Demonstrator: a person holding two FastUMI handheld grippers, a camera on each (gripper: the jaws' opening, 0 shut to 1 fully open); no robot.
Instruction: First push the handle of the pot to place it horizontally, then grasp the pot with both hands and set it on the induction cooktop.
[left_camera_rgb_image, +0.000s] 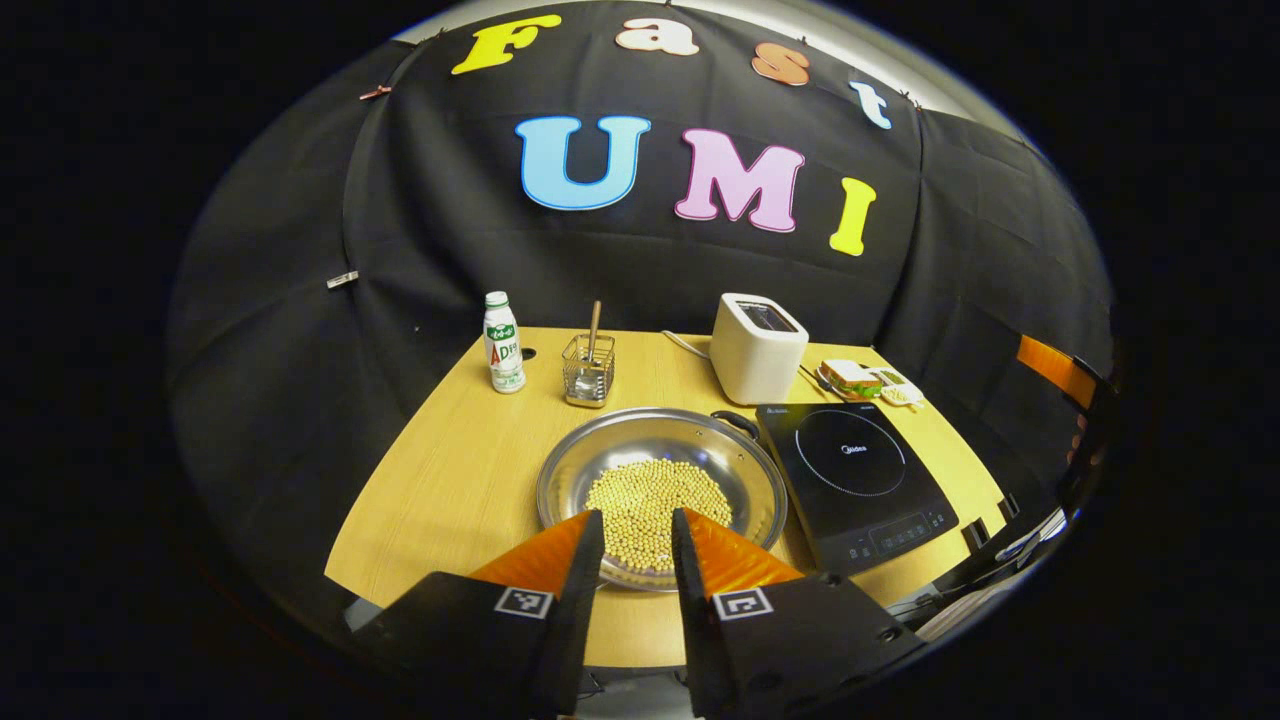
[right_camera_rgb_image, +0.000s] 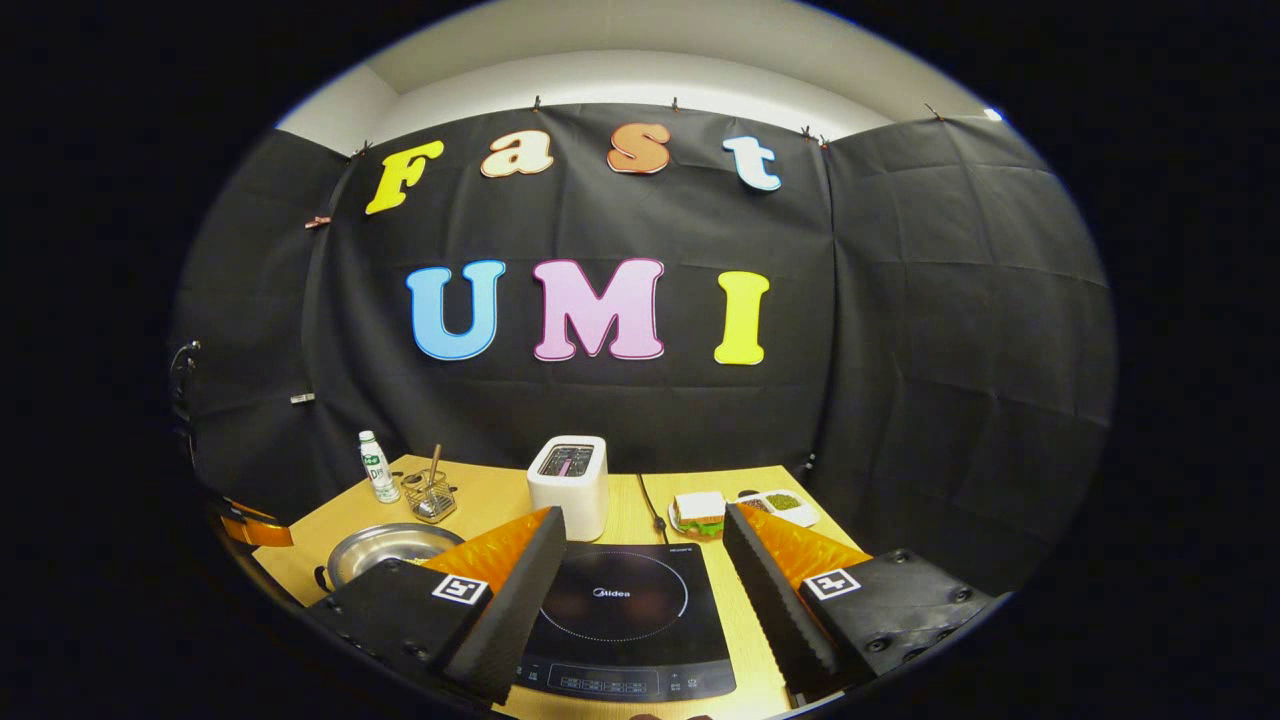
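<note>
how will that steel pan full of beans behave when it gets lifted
The pan looks like rigid, shiny metal, so it probably won't flex but may feel slippery to the fingers. The loose beans heaped in it will likely roll and shift if it tilts. It is wide and shallow, so a level two-handed lift seems safest.

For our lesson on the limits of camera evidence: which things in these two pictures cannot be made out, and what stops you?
- Pot near rim and near handle: left gripper view, hidden behind the left gripper.
- Pot's contents: right gripper view, hidden by the right gripper.
- Induction cooktop button markings: both views, too small.
- Sandwich filling: left gripper view, too small.
</note>
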